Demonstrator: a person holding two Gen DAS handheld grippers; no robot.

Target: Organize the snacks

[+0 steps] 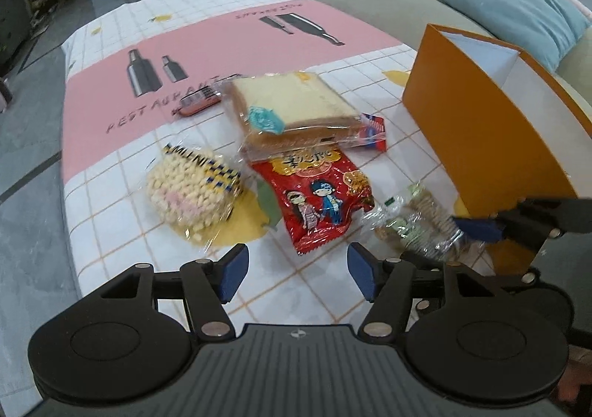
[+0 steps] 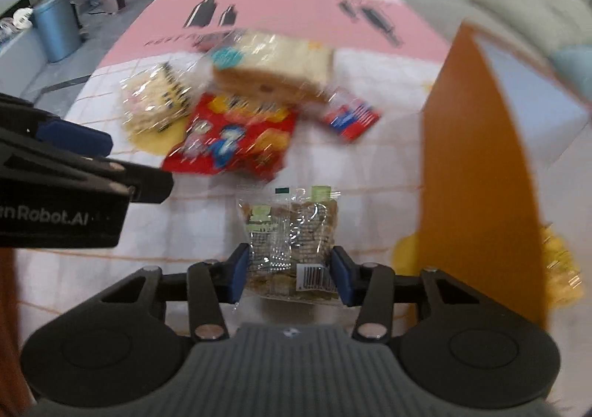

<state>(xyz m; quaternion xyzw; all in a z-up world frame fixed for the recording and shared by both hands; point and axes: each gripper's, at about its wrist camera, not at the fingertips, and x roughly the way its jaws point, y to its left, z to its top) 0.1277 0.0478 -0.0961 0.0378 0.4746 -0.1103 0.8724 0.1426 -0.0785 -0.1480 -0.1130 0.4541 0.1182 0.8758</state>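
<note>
A checked cloth covers the worktop (image 1: 122, 195) beside a sofa. My right gripper (image 2: 288, 274) clamps the clear cracker packet (image 2: 292, 232), bound for the orange box (image 2: 477, 176) just right. My left gripper (image 1: 294, 276) hangs apart, empty, before the red pouch (image 1: 318, 195).

We are seeing a clear cracker pack (image 2: 292, 243) lying flat just beside the upright orange box (image 1: 481, 113). A red cartoon snack bag (image 1: 318, 195) is lying flat, its top edge tucked under wrapped sliced bread (image 1: 292, 102). A puffed-snack bag (image 1: 192, 191) is resting left; a small red packet (image 1: 373, 132) is sitting right.
</note>
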